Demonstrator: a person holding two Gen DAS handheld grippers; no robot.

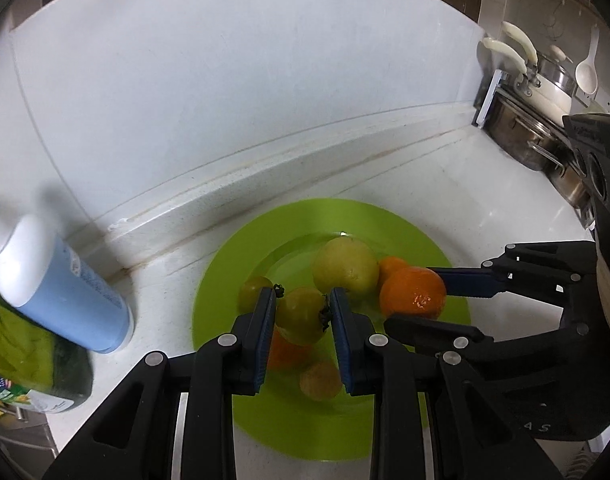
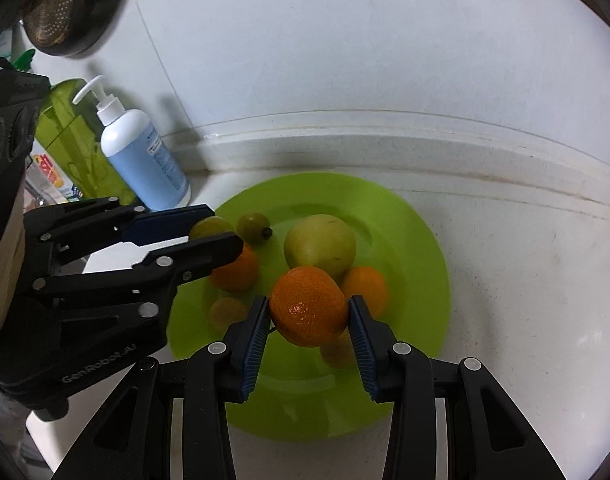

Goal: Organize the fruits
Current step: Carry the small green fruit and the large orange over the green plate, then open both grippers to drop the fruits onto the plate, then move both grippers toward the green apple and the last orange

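A green plate [image 1: 441, 248] [image 2: 421, 232] on the white counter holds several fruits. My left gripper [image 1: 303, 308] is shut on a small green tomato [image 1: 301, 316] above the plate; it also shows in the right wrist view [image 2: 211, 236]. My right gripper [image 2: 309, 318] is shut on an orange mandarin [image 2: 309, 306] [image 1: 413, 292] above the plate. On the plate lie a large yellow-green fruit [image 1: 345, 268] [image 2: 319, 246], another green tomato [image 1: 253, 290] [image 2: 253, 227], more mandarins [image 2: 365, 282] [image 2: 235, 270] and a small tan fruit [image 1: 320, 380].
A blue pump bottle [image 1: 65, 280] [image 2: 145, 156] and a green container [image 2: 65, 136] stand left of the plate by the wall. Steel pots [image 1: 525, 136] sit at the far right. The backsplash ledge [image 1: 265, 176] runs behind the plate.
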